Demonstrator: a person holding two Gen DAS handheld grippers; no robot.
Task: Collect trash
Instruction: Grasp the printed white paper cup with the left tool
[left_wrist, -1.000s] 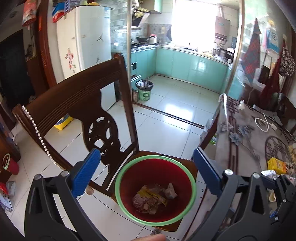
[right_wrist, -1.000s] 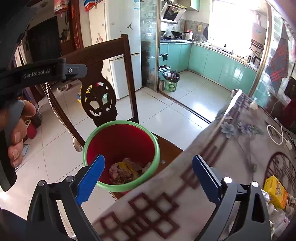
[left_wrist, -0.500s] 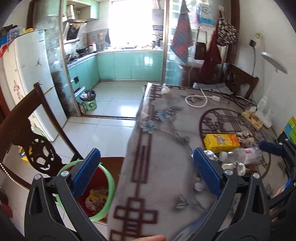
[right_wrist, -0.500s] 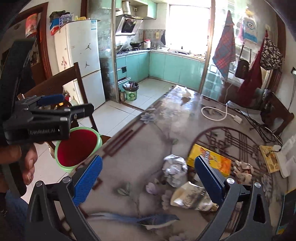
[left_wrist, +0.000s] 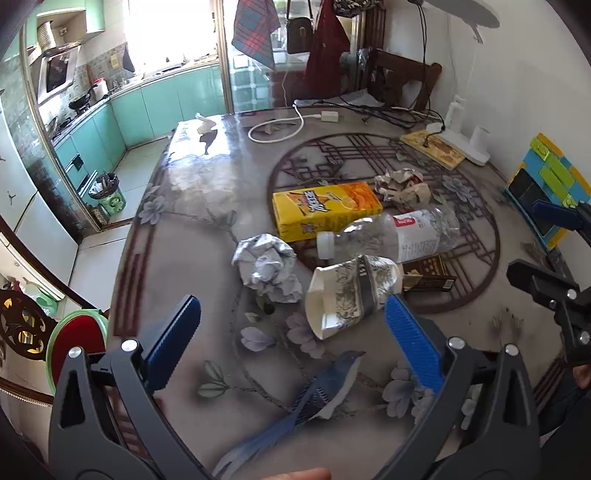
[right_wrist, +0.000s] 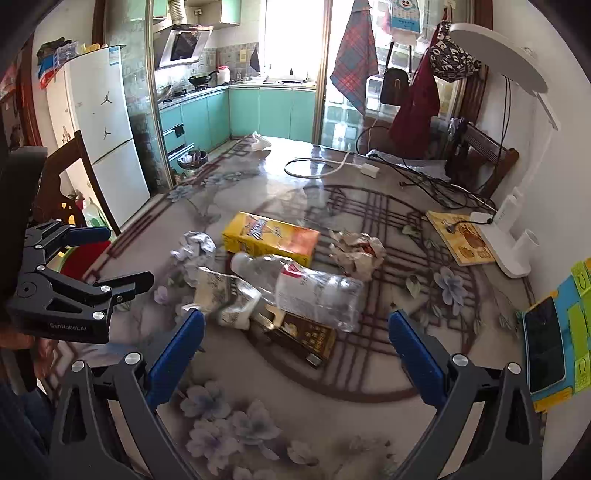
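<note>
Crumpled paper cup (left_wrist: 351, 291) on table (left_wrist: 192, 236), touching bottle (left_wrist: 391, 234); left gripper (left_wrist: 291, 328) and right gripper (right_wrist: 295, 334) both wide open, empty; risk: bottle likely rolls if cup is nudged; bin (left_wrist: 75, 338) off table edge.

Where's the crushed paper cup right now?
Left wrist view, centre: the crushed paper cup lies on its side between the crumpled paper ball and plastic bottle.

patterned table (left_wrist: 192, 206), carton (left_wrist: 325, 208), bottle (left_wrist: 391, 234), cup (left_wrist: 351, 291)
</note>
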